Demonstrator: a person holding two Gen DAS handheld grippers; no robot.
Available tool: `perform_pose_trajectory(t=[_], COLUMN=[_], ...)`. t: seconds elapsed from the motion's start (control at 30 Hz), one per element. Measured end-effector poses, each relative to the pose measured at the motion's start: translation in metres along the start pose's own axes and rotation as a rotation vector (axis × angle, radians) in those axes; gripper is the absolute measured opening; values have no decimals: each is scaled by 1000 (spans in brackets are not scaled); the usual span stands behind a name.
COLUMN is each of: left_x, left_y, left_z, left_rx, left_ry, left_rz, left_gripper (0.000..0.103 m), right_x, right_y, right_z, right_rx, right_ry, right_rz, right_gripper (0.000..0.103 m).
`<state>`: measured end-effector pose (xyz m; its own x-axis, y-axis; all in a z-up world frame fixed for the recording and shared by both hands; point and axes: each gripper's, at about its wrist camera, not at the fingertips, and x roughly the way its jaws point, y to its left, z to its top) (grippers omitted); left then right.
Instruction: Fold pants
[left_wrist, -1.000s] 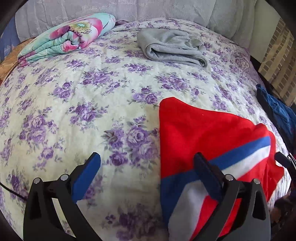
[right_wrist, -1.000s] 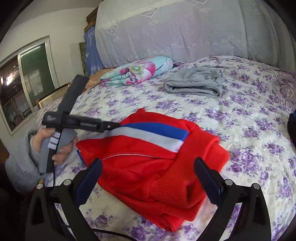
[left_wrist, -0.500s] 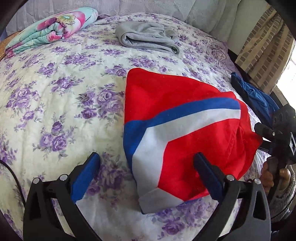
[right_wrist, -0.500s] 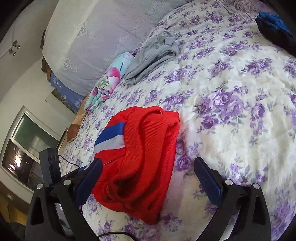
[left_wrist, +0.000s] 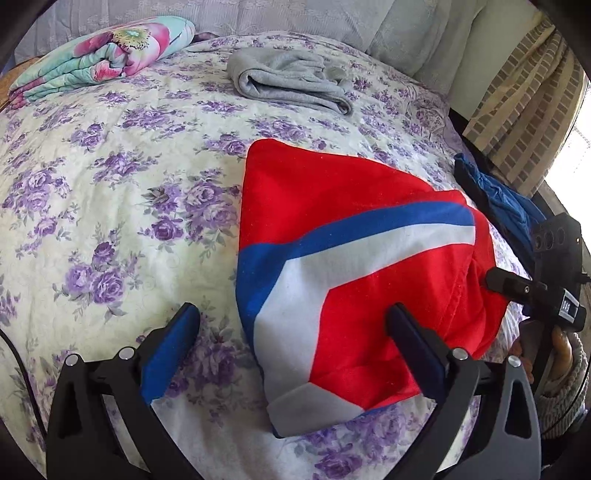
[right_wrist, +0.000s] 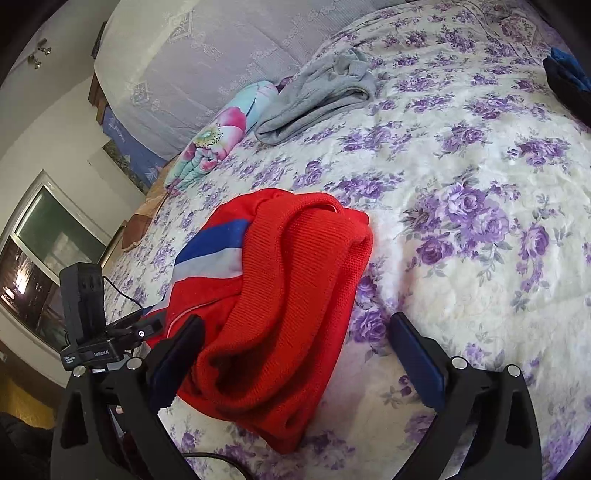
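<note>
- Your left tongs (left_wrist: 291, 343) and right tongs (right_wrist: 295, 347) both stand spread, holding nothing.
- The folded red pants with blue-white stripe (left_wrist: 351, 258) lie between both; probably just tidy the ribbed edge.

The pants (left_wrist: 343, 266) lie on the bed (left_wrist: 110, 192) just before you. Behind them rests a folded sweatshirt (left_wrist: 288, 83), with a rolled blanket (left_wrist: 99, 55) to its left. Another garment (left_wrist: 506, 199) lies at the bed's right edge.

Black hand-held gripper (left_wrist: 291, 332), blue finger pads (left_wrist: 170, 350) (silver screws), grey knit sleeve (left_wrist: 565, 391)
</note>
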<state>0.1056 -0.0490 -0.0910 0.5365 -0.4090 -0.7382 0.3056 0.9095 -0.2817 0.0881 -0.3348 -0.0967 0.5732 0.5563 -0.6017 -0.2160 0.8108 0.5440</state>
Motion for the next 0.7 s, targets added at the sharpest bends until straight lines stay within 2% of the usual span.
perform_pose_trajectory(t=[0.13, 0.33, 0.5, 0.57, 0.63, 0.67, 0.7], left_x=[1, 8, 7, 3, -1, -2, -4], left_y=[2, -5, -10, -14, -20, -22, -23], left_z=[3, 10, 10, 9, 10, 10, 10], left_rx=[-30, -5, 17, 37, 57, 71, 74], left_ry=[18, 12, -7, -15, -24, -23, -24], left_rz=[-34, -67, -53, -62, -55, -72, -80], left_gripper=[99, 99, 96, 81, 72, 62, 59], right_x=[12, 21, 17, 16, 15, 14, 13], right_y=[4, 12, 9, 10, 10, 9, 7], right_z=[9, 10, 8, 8, 8, 8, 8], right_rx=[8, -31, -26, -34, -34, -31, -26], right_ry=[21, 23, -3, -8, -13, -18, -22], right_rz=[37, 37, 67, 75, 72, 76, 85], right_gripper=[100, 100, 99, 96, 82, 80, 74])
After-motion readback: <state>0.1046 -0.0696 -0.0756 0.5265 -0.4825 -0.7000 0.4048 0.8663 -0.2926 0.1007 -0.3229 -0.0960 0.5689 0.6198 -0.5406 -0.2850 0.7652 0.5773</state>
